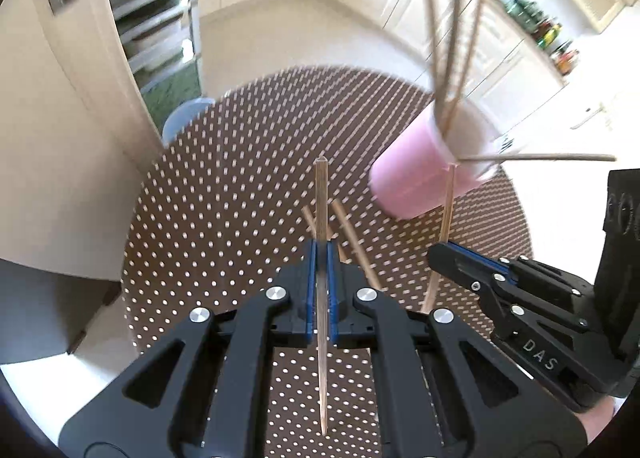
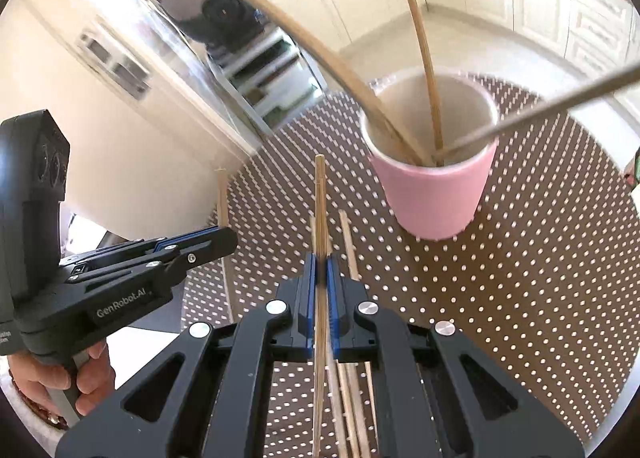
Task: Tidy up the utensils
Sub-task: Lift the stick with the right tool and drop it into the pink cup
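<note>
Wooden chopsticks were being gathered into the pink cup (image 2: 434,193) on the polka-dot surface (image 2: 540,298), and the step in hand looked like the carry: the left gripper (image 1: 321,254) was clamped on one chopstick (image 1: 321,193) and the right gripper (image 2: 320,264) on another chopstick (image 2: 319,197), each lifted with its long axis running forward between the fingers and its blunt end pointing away. Several chopsticks already leaned in the cup, while loose chopsticks (image 2: 348,242) lay flat beneath the right gripper. Next, each held stick probably needed tipping upright and lowering into the cup's mouth.
</note>
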The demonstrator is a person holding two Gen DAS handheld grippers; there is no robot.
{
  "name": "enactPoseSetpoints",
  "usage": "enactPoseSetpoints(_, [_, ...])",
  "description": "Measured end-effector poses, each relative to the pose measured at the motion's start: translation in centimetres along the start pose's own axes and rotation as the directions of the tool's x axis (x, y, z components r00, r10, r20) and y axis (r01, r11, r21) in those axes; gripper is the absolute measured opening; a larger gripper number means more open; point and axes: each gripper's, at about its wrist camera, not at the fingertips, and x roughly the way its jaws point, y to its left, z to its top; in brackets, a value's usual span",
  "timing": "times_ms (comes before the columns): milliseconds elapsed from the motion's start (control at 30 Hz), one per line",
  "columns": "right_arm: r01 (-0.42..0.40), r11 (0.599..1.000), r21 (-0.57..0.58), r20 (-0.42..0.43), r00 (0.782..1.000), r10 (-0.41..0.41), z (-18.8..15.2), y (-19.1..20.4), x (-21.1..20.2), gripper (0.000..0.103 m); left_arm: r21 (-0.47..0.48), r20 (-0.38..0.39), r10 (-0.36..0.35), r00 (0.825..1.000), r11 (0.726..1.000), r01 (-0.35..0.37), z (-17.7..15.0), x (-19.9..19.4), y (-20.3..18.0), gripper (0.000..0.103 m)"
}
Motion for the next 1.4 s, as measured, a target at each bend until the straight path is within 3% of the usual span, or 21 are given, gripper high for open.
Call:
enactPoseSetpoints(200, [0.018, 0.999, -0.035, 0.107, 0.994, -0.014, 0.2, 1.8, -5.0, 0.004, 0.044, 0.11, -0.042, 0.993, 0.998, 0.038, 0.9, -4.9, -2.0, 0.005])
enactPoseSetpoints(400, [0.064, 0.996, -0.07, 0.234, 0.971, -0.046, 1.0, 3.4, -10.4, 0.004, 0.077, 0.245, -0.088, 0.965, 0.994, 0.071, 2.6, -9.9, -3.7, 0.005])
enactPoseSetpoints(667, [0.153, 0.985, -0.075, 0.4, 0.91, -0.111, 3.6, 3.5, -15.5, 0.004, 0.108, 0.38, -0.14, 0.914, 0.988, 0.106, 5.9, -13.3, -6.6, 0.005])
enactPoseSetpoints(967, [0.218, 0.974, -0.064, 0.521, 0.839, -0.154, 6.8, 1.8, -17.3, 0.004, 0.119, 0.437, -0.145, 0.888, 0.988, 0.102, 9.8, -12.4, -9.8, 0.005])
enactPoseSetpoints(1167, [0.245, 0.966, -0.077, 0.523, 0.835, -0.17, 7.8, 0.7, -16.4, 0.004, 0.113, 0.474, -0.123, 0.872, 0.99, 0.078, 11.6, -10.9, -10.7, 0.005])
enactPoseSetpoints(1400, [0.249, 0.965, -0.077, 0.472, 0.862, -0.184, 7.2, -0.4, -14.4, 0.004, 0.136, 0.435, -0.095, 0.896, 0.99, 0.038, 11.3, -7.3, -11.0, 0.005])
